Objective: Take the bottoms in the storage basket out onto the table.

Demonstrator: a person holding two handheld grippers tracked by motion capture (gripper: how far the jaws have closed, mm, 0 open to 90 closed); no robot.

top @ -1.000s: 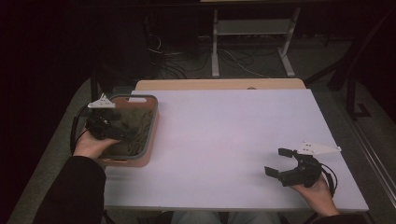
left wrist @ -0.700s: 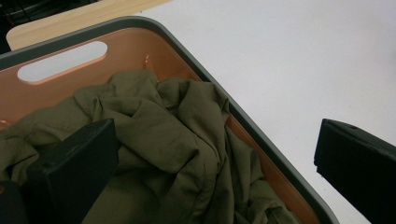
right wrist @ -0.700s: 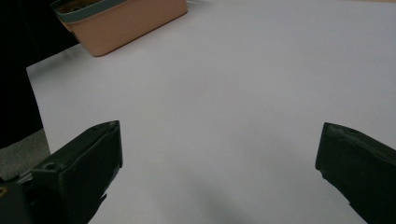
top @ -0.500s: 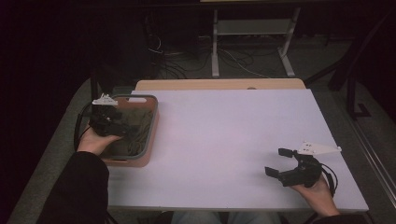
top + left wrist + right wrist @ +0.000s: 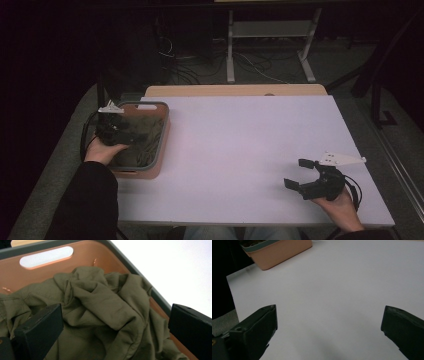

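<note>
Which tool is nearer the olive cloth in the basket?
Left. The left tool hangs open just over the olive cloth inside the basket; the right tool sits far across the table.

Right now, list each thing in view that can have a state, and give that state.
Olive garment: crumpled, lying inside the bin.
Bin: upright on the table's left side, holding the garment.
Left gripper: open, jaws spread over the garment, not closed on it.
Right gripper: open, holding nothing, above the bare table.

White table (image 5: pixel 240 150), orange grey-rimmed bin (image 5: pixel 162 140) at left edge
</note>
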